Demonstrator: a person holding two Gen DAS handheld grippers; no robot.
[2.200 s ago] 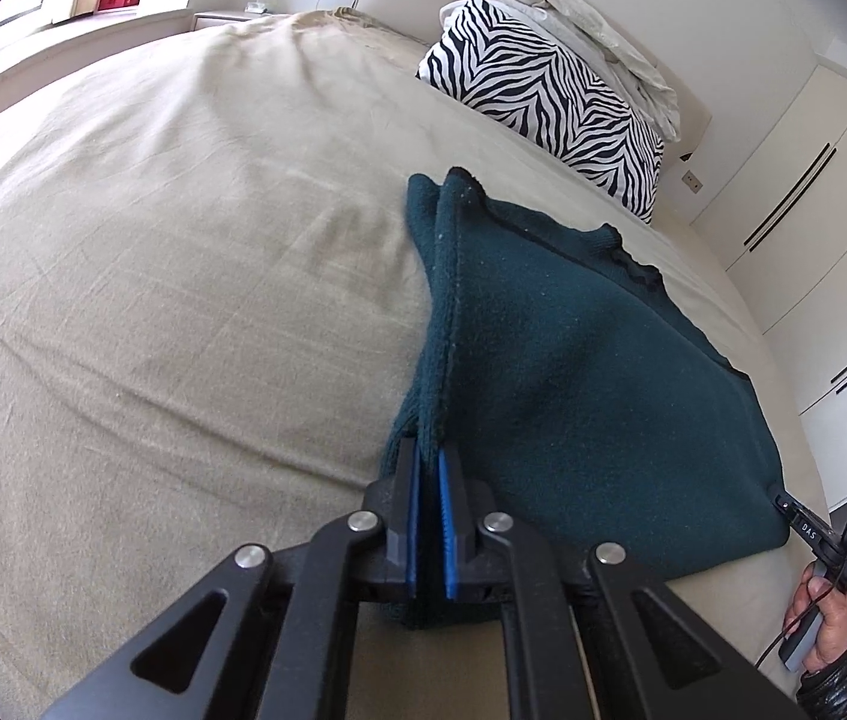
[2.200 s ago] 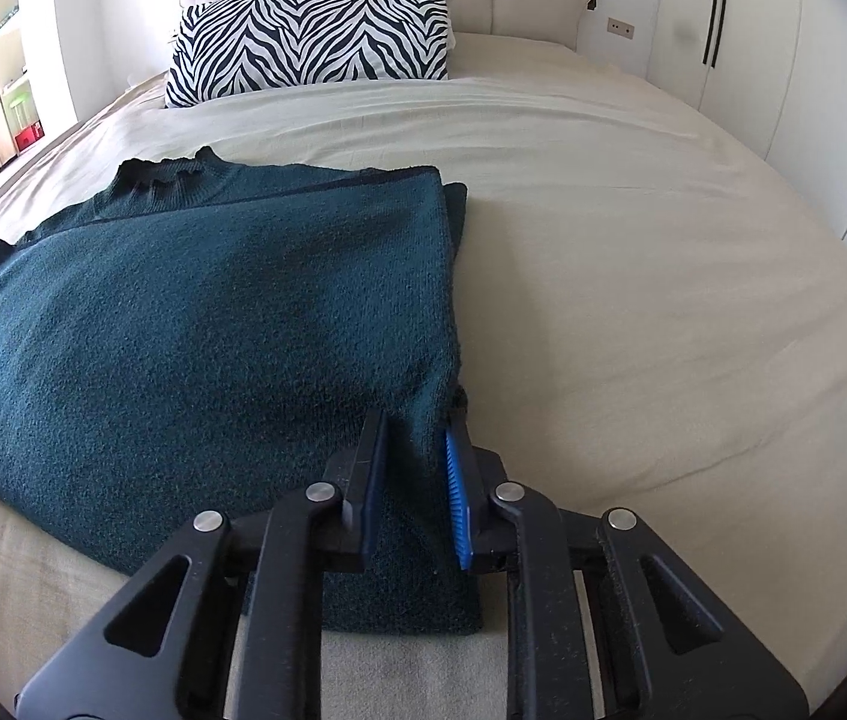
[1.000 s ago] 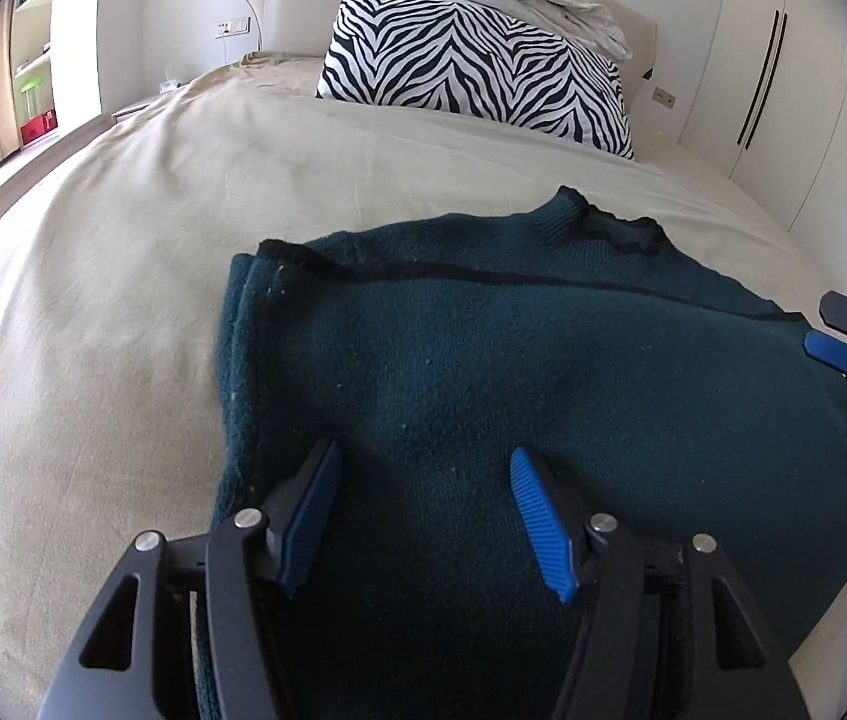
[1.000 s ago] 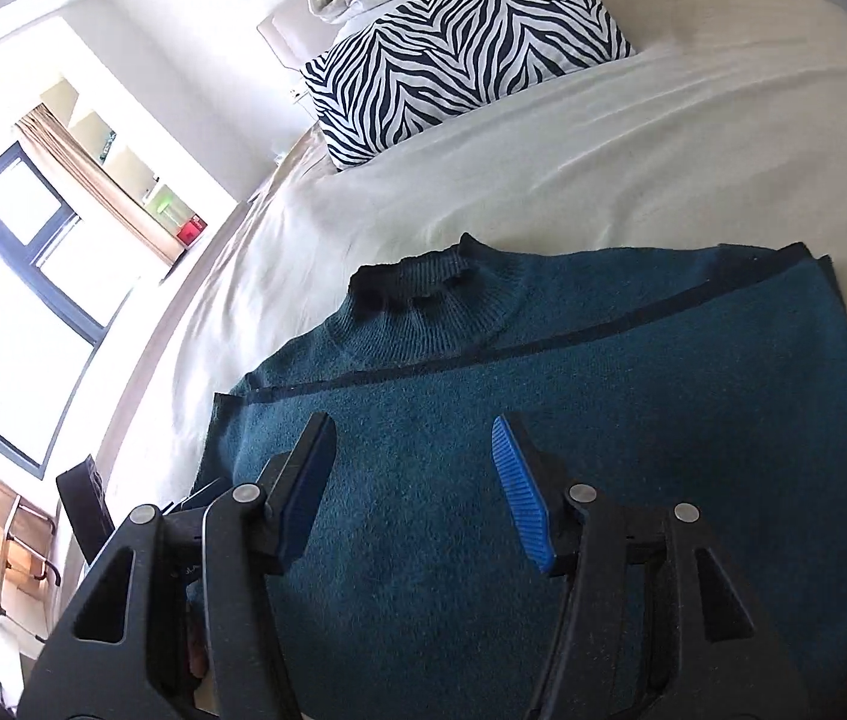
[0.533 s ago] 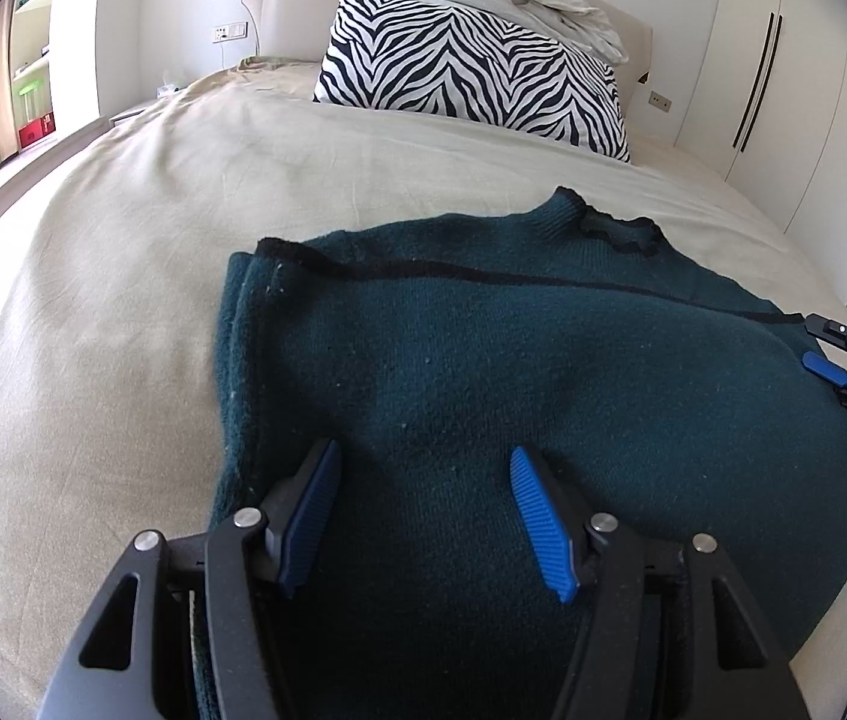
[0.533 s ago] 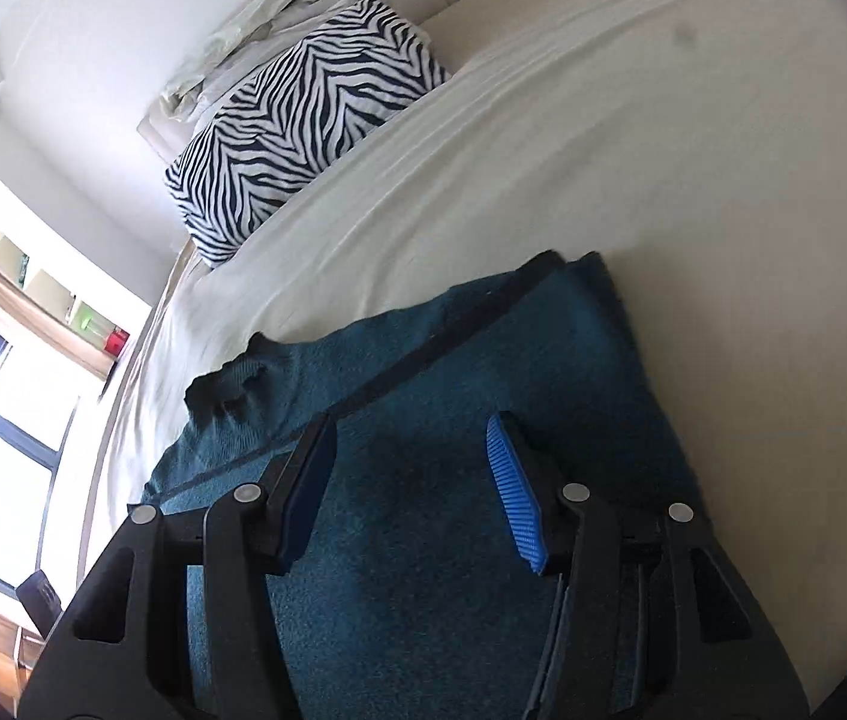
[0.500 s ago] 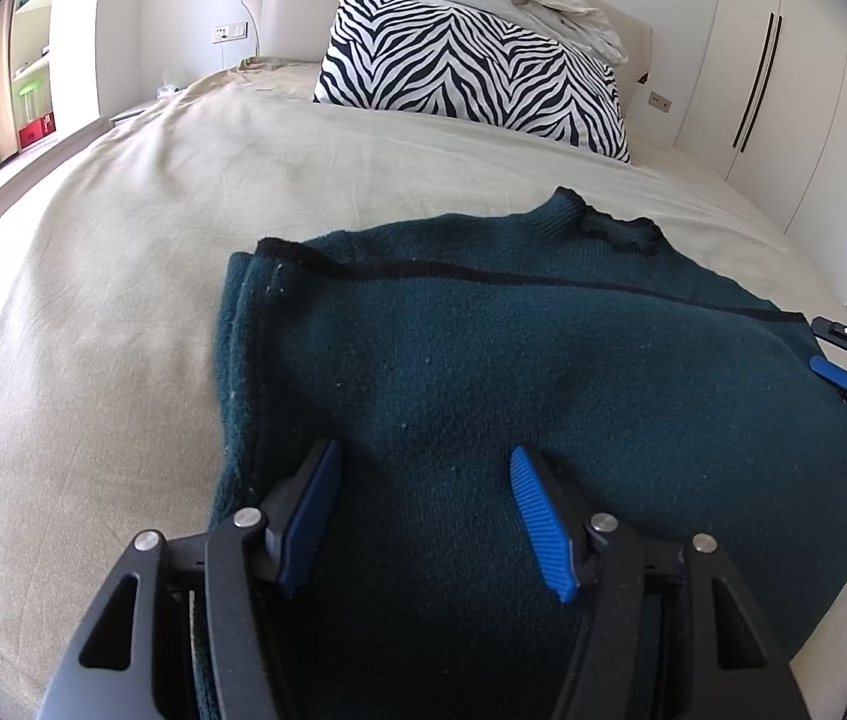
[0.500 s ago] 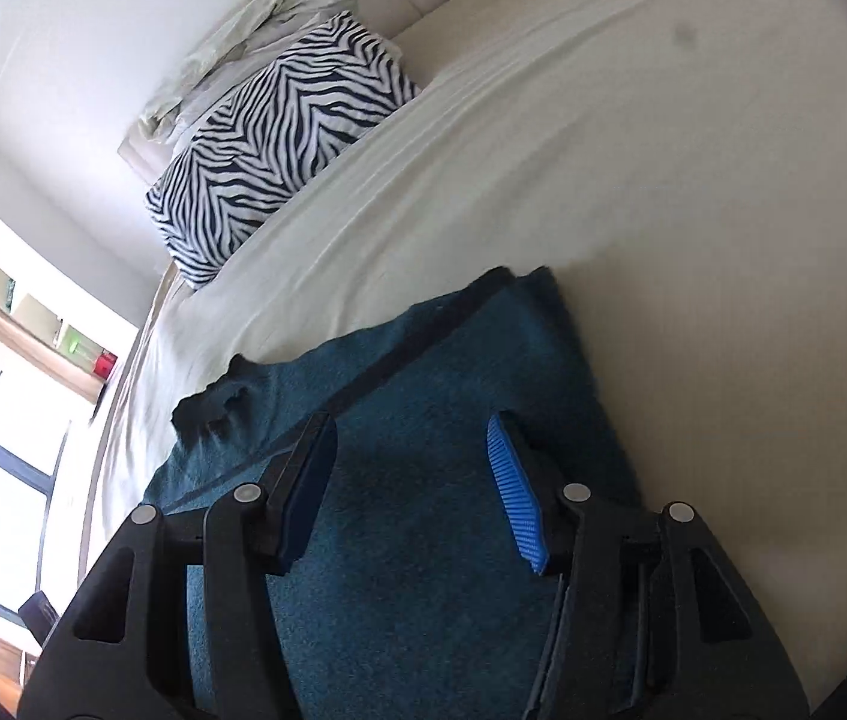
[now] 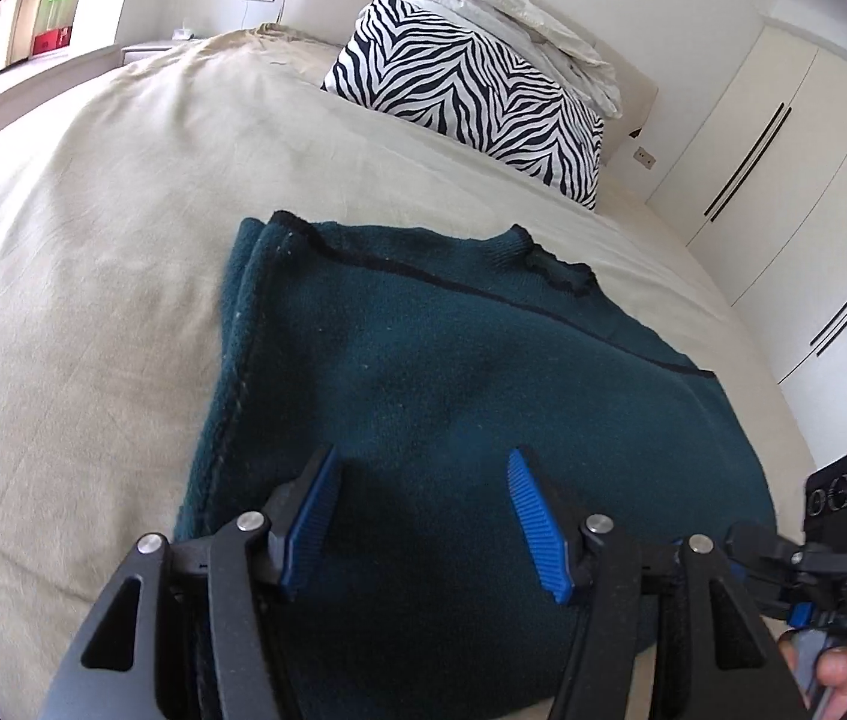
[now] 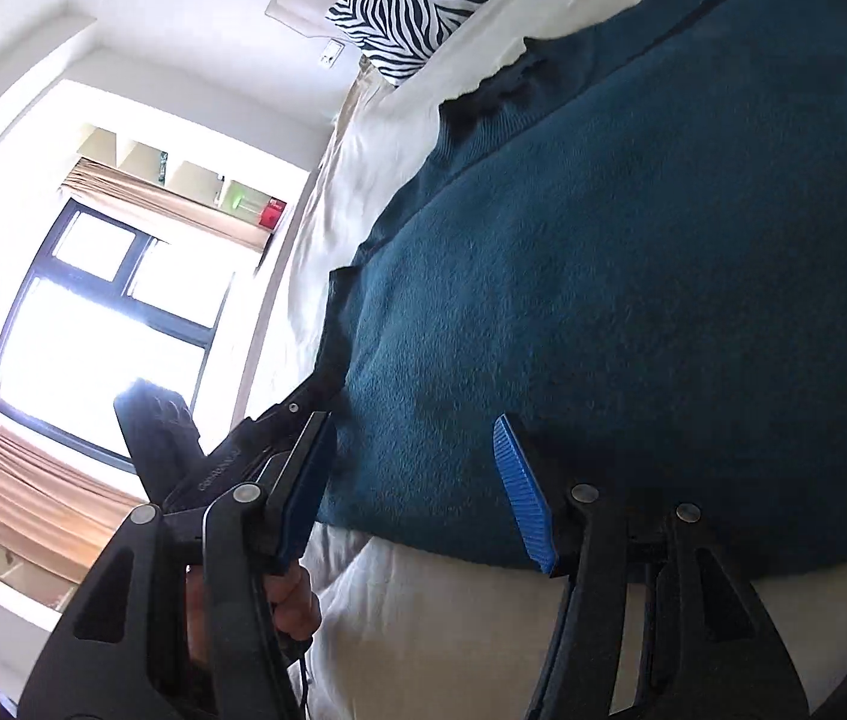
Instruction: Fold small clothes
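- Sweater, dark teal, lies flat on the bed; sleeves folded in, collar toward the headboard end.
- Dark seam line runs across the upper part of the sweater, just below the collar.
- Left edge of the sweater shows doubled layers of cloth.
- Left gripper: jaws wide apart, nothing between them; it hangs over the near hem of the sweater. Contact with the cloth: cannot tell.
- Right gripper: jaws wide apart, holding nothing; it sits over the near edge of the sweater, view rolled sideways.
- Right gripper is also seen in the left view, low at the right edge.
- Zebra pillow rests at the head of the bed, well apart from the sweater.
- Window is beyond the bed's side.
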